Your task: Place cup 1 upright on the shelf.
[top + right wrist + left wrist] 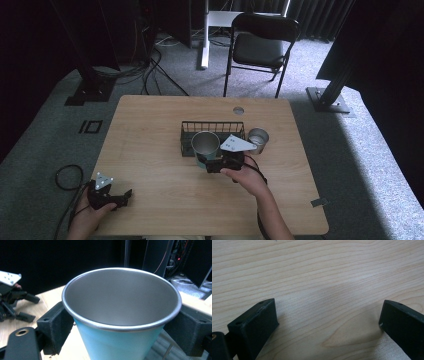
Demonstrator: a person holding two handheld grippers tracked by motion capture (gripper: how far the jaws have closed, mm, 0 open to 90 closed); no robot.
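Note:
A metal cup (205,145) with a light blue outside and a steel inside stands upright in front of a black wire basket (212,131). My right gripper (210,162) is shut on the blue cup (120,315), one jaw on each side of its wall just under the rim. My left gripper (125,197) rests at the table's near left corner, held by a hand. In the left gripper view its jaws stand wide open over bare wood (324,290) with nothing between them. The left gripper (23,307) also appears far off in the right gripper view.
A second small steel cup (258,138) stands just right of the basket. The wooden table (150,145) has a round cable hole (238,110) near its far edge. A black folding chair (260,47) and cables lie on the grey carpet beyond.

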